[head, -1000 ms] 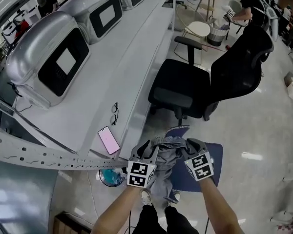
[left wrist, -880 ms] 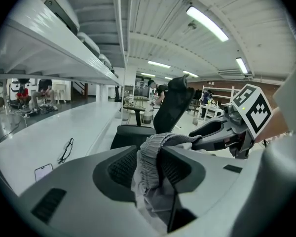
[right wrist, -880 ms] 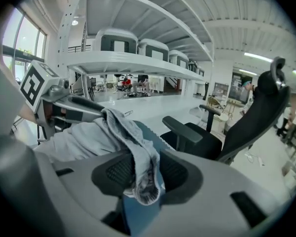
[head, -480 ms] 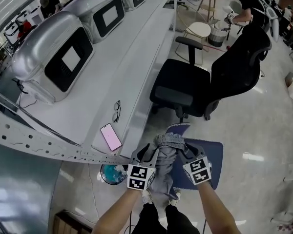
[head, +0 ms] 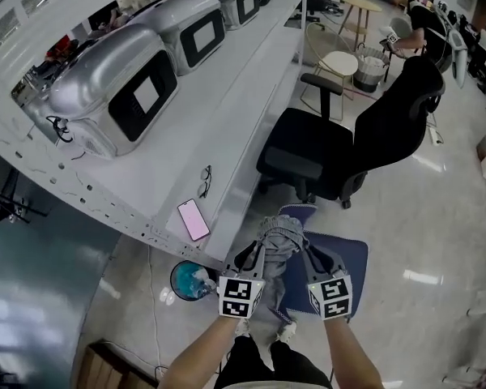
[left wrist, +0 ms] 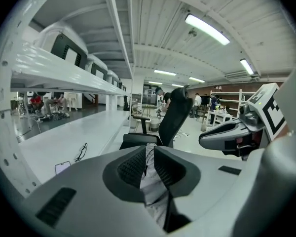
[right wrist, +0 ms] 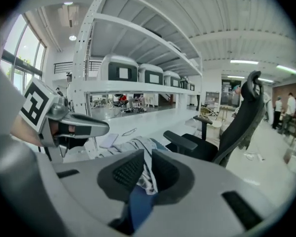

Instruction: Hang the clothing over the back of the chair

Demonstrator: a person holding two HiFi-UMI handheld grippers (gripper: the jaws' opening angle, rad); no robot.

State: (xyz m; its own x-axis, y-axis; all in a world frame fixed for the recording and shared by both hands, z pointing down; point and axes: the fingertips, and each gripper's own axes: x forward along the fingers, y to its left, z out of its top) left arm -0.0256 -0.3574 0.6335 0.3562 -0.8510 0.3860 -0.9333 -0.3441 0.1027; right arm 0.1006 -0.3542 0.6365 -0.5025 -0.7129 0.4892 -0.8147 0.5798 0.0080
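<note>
A crumpled grey garment (head: 279,235) hangs bunched between my two grippers, just above a blue seat (head: 347,255). My left gripper (head: 255,252) pinches its left side; in the left gripper view the jaws are closing with a strip of cloth (left wrist: 149,181) pressed between the pads. My right gripper (head: 304,250) pinches the right side, its jaws also closing on a fold of the cloth (right wrist: 139,154). The black office chair (head: 352,140) stands ahead, its tall back (head: 401,112) turned to the right. It also shows beyond the jaws of my left gripper (left wrist: 180,113) and my right gripper (right wrist: 241,118).
A long white bench (head: 235,112) runs along the left, carrying grey machines (head: 121,96), a pink phone (head: 193,219) and glasses (head: 205,181). A teal bin (head: 190,280) sits under its edge. A round stool (head: 344,61) and a person (head: 425,19) are beyond the chair.
Both grippers have closed on the garment and lifted it a little up and forward. The cloth is now gathered tighter between them.
</note>
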